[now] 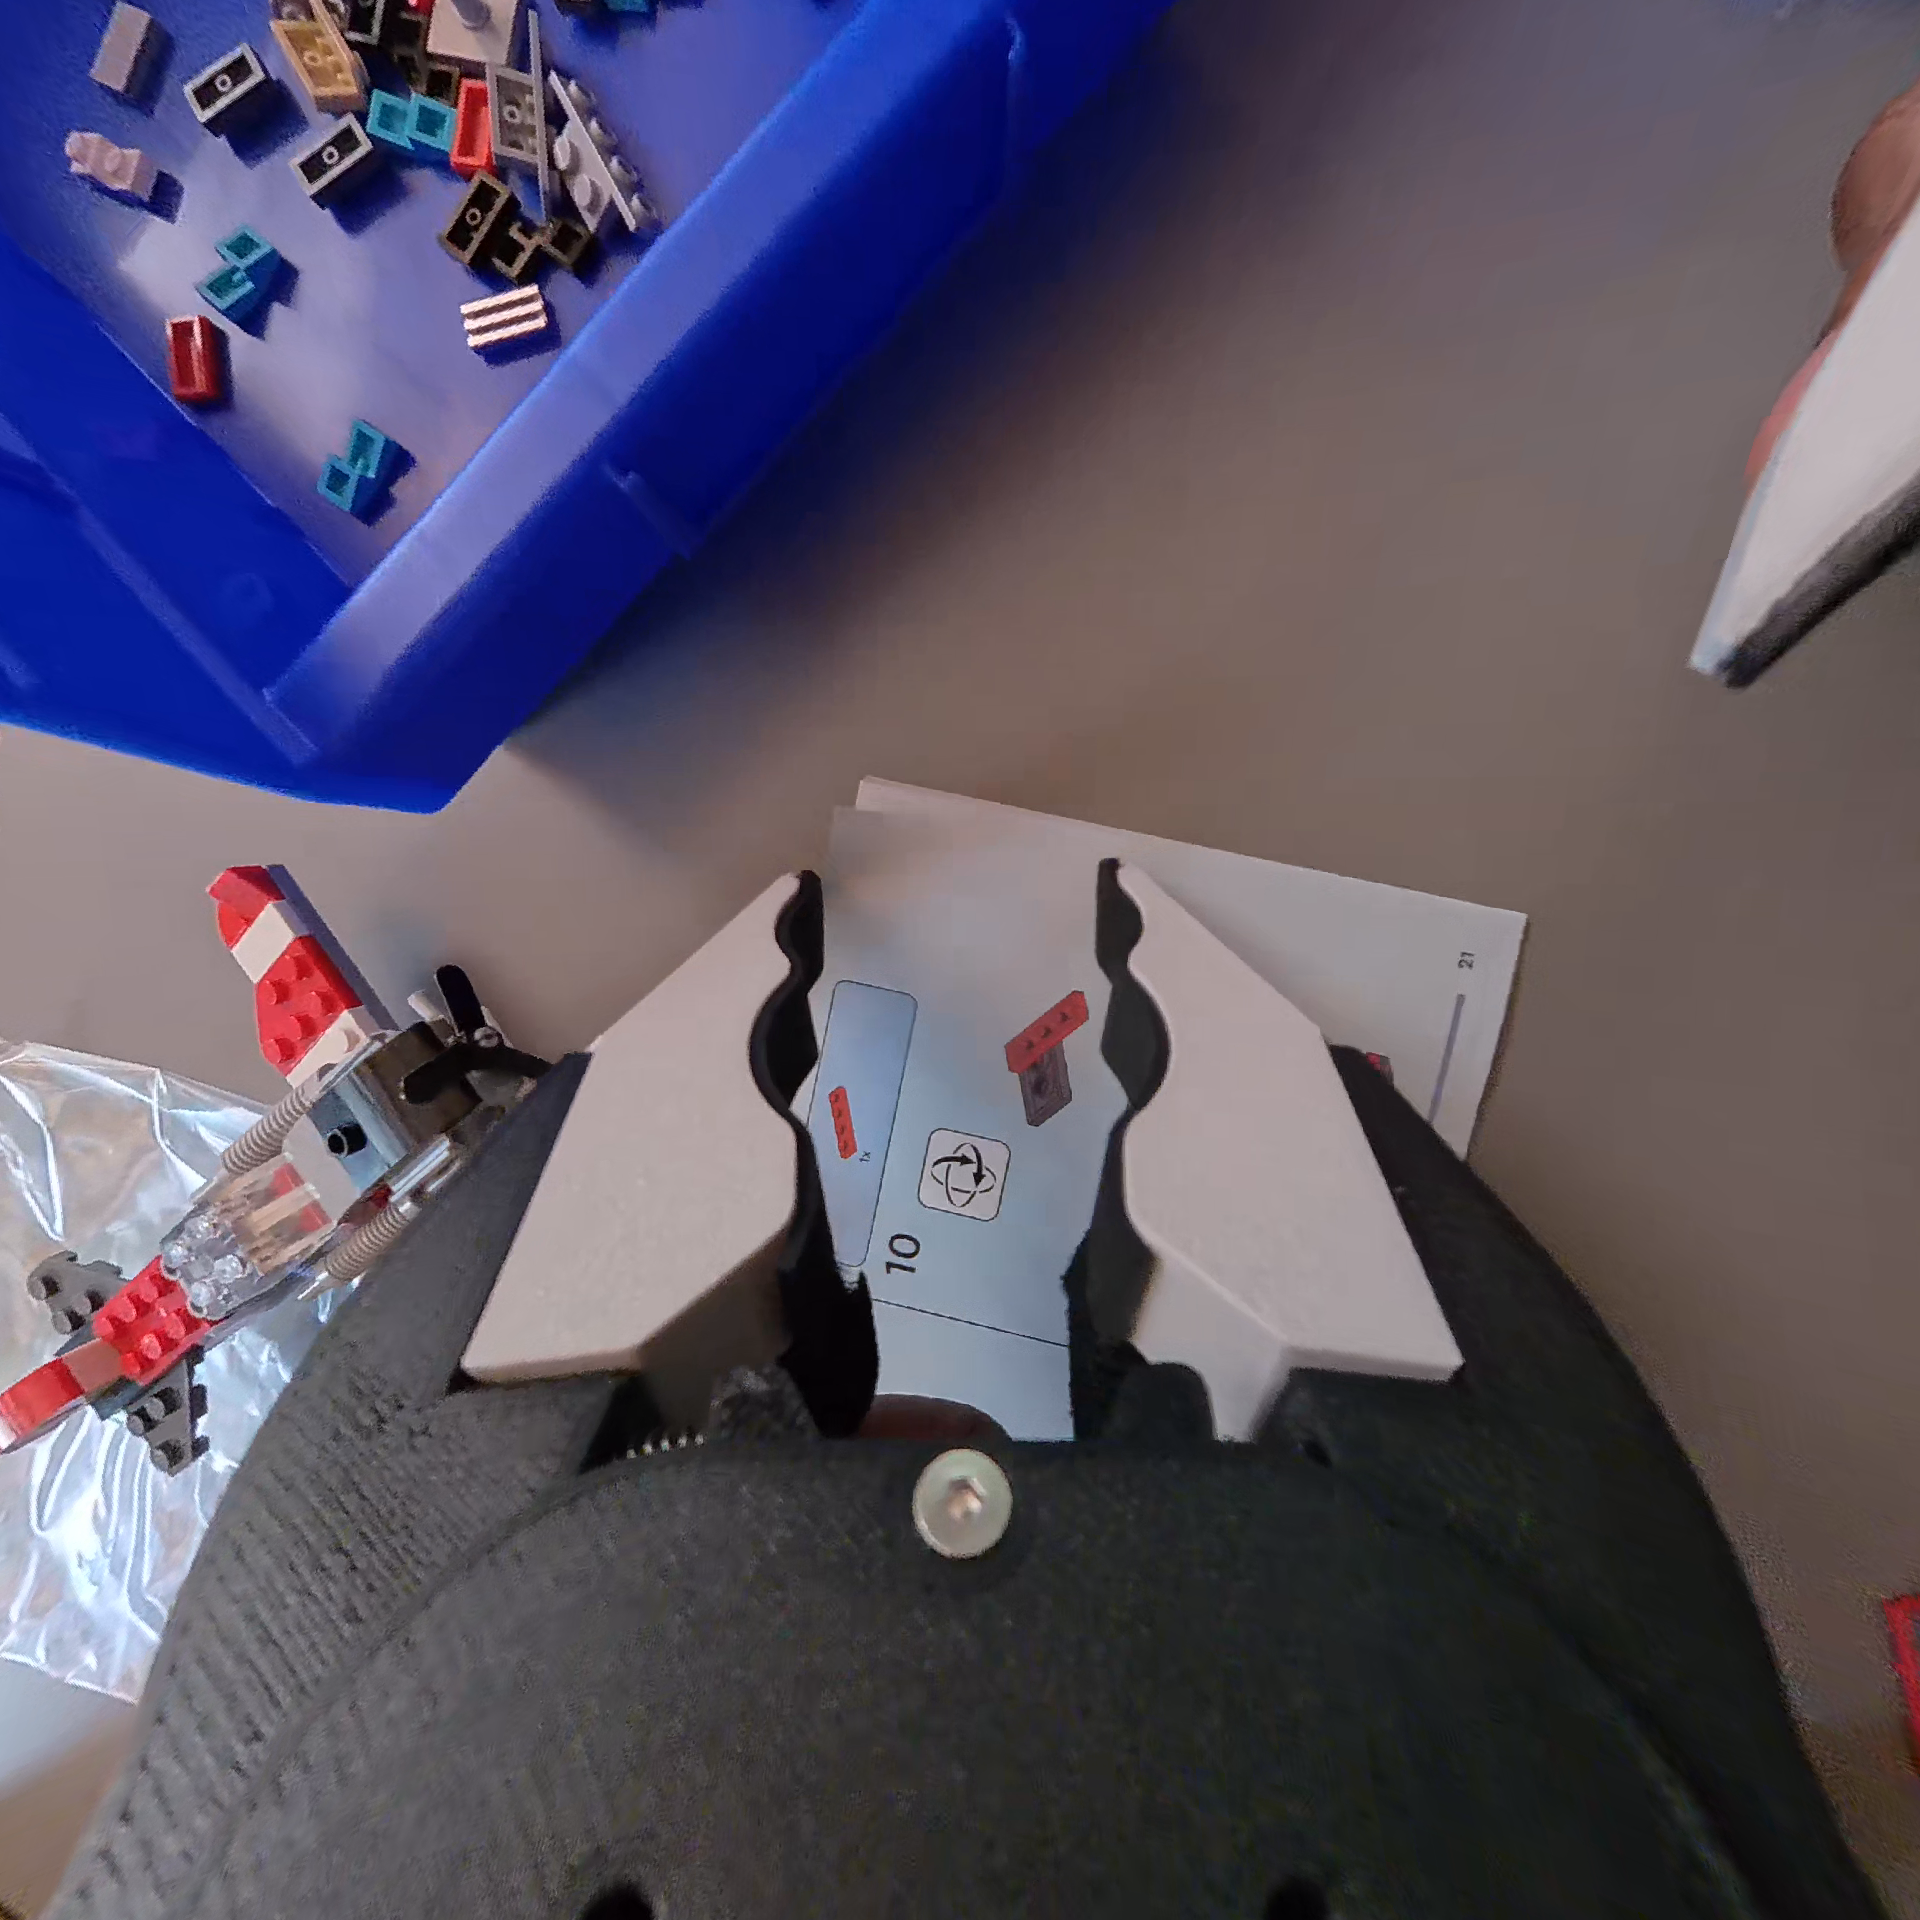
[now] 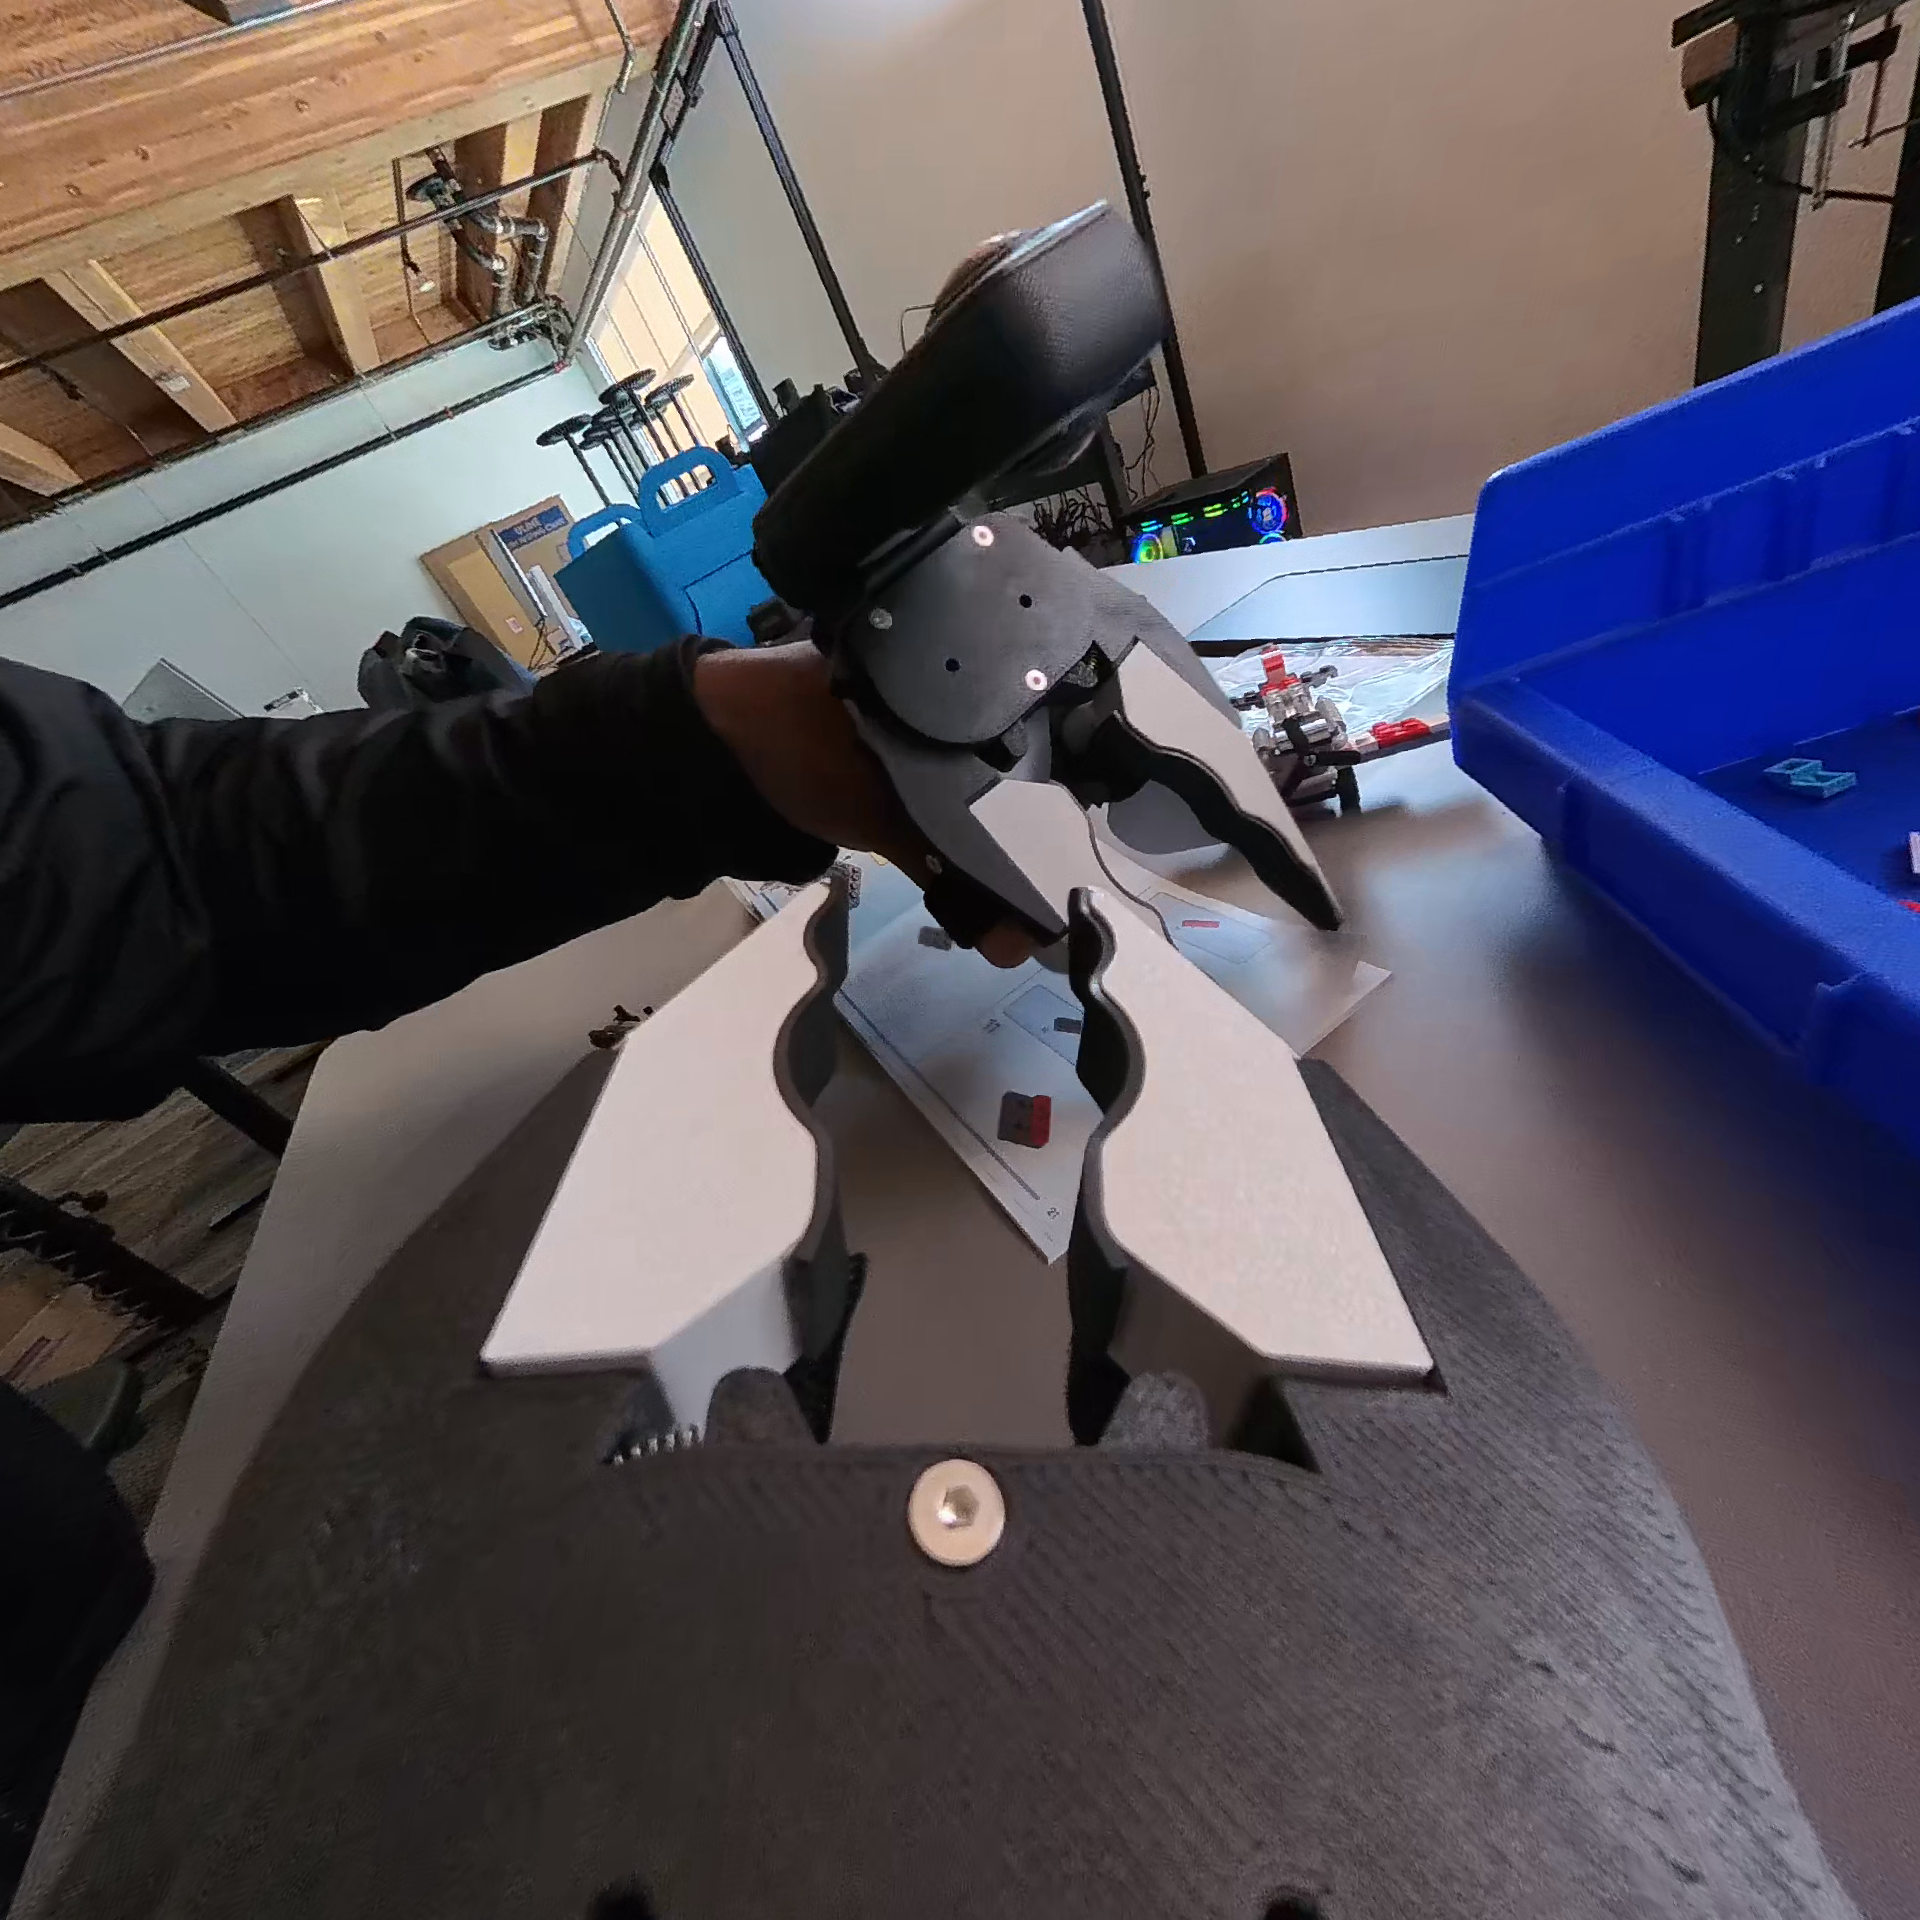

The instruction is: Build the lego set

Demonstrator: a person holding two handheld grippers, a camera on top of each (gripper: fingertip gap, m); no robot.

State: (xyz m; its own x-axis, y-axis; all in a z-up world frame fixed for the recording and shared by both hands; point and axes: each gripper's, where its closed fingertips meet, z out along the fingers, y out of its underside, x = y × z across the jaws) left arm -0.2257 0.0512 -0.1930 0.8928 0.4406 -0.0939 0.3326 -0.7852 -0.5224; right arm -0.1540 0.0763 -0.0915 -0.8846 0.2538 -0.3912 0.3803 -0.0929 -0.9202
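My left gripper [image 1: 956, 873] is open and empty, its fingers spread just above the open instruction booklet [image 1: 956, 1049] on the grey table. A partly built red, white and grey lego aircraft [image 1: 301, 997] lies to its left on a clear plastic bag [image 1: 83, 1558]. My right gripper [image 2: 956, 896] is open and empty, held above the table short of the booklet [image 2: 914, 987]. In the right wrist view the left gripper [image 2: 1184, 925], held by a hand in a black sleeve, points down at the booklet. The aircraft [image 2: 1299, 717] sits behind it.
A blue bin [image 1: 727, 343] with several loose lego pieces [image 1: 499, 135] stands at the far left of the booklet, and shows at the right in the right wrist view [image 2: 1621, 831]. One finger of the right gripper [image 1: 1829, 468] shows at the upper right.
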